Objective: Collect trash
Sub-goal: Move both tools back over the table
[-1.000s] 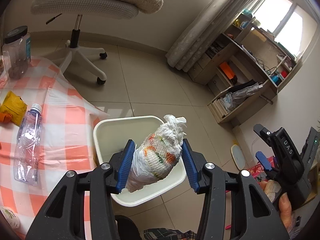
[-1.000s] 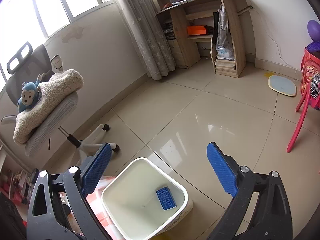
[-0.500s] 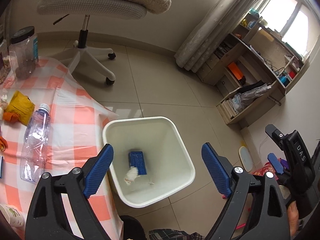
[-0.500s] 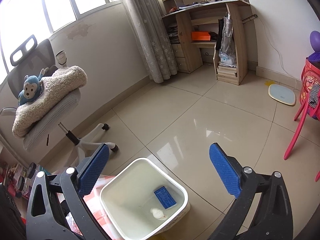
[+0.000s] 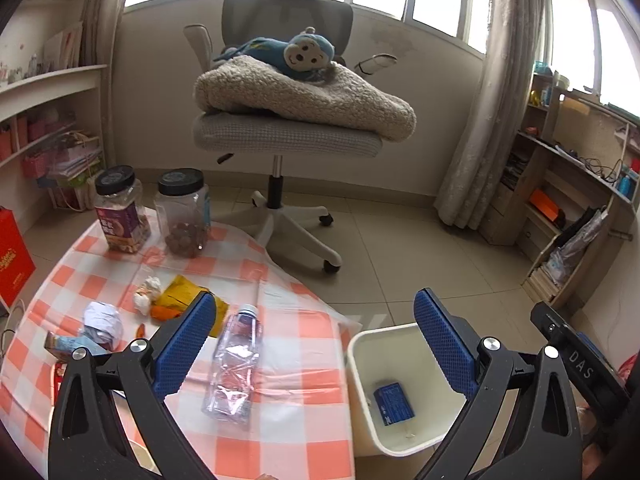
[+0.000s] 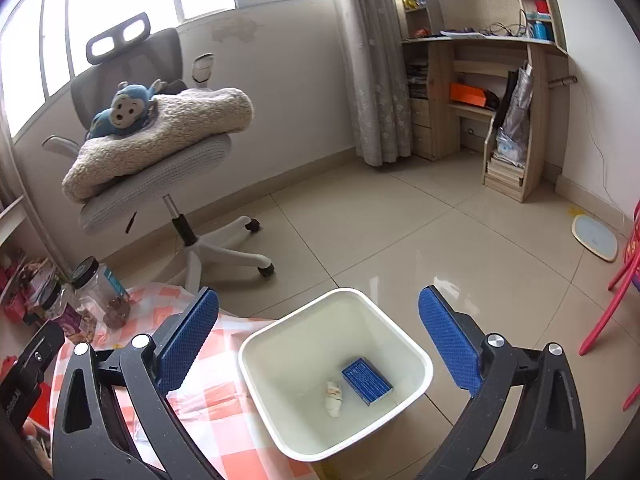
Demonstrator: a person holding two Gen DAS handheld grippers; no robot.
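Note:
My left gripper (image 5: 314, 308) hangs over the table edge with its jaws opening wide and nothing between them. Under it on the orange-checked cloth (image 5: 280, 432) lie a crushed clear bottle (image 5: 236, 364), a yellow wrapper (image 5: 180, 292), a crumpled white paper ball (image 5: 103, 320) and a small tissue wad (image 5: 146, 294). The white bin (image 5: 360, 344) stands on the floor at the table's right. In the right wrist view the bin (image 6: 256, 344) holds a blue box (image 6: 367, 380) and a white wad (image 6: 333, 398). My right gripper (image 6: 319, 300) is open and empty above the bin.
Two black-lidded jars (image 5: 120, 212) (image 5: 184, 216) stand at the table's far side. Beyond it is an office chair (image 5: 288, 132) with a blanket and a blue toy monkey. Shelves line the right wall, and a red chair leg (image 6: 608, 312) stands at the far right.
My left gripper opened and let go of the printed tissue wad, which now lies in the bin. It then rose and swung left toward the table. The right gripper shifted and stayed open.

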